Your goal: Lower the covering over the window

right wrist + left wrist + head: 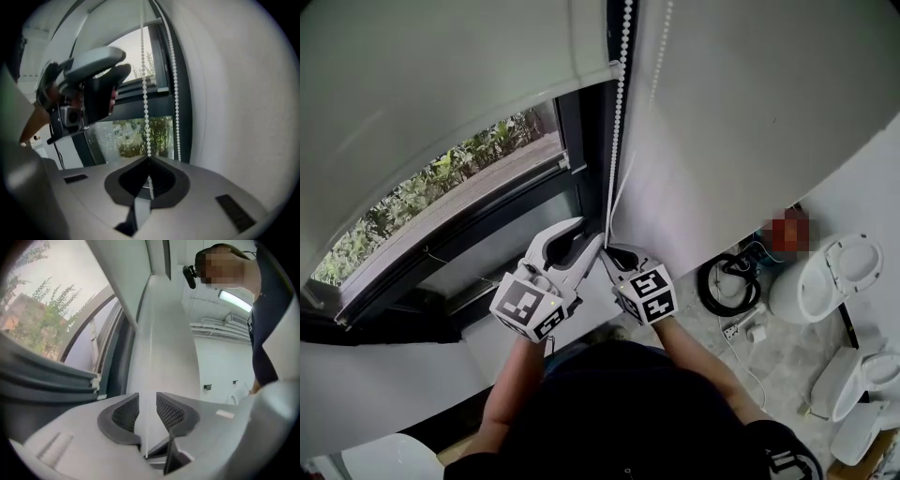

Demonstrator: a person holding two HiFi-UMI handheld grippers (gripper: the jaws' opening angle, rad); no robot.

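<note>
Your right gripper has its jaws closed on one strand of the white bead chain, which runs straight up from the pinch, while the other strand hangs free just beside it against the dark window frame. Your left gripper sits just beside the right one and a little higher, with its jaws apart; a thin pale line passes between the ribbed pads without touching either one, and it looks like a chain strand, though that view is too blurred to be sure. The roller blind covers the upper part of the window, and its bottom edge leaves the lower glass bare, with green foliage showing outside. On the floor to your right stand white toilets, with a coiled black cable near them
</note>
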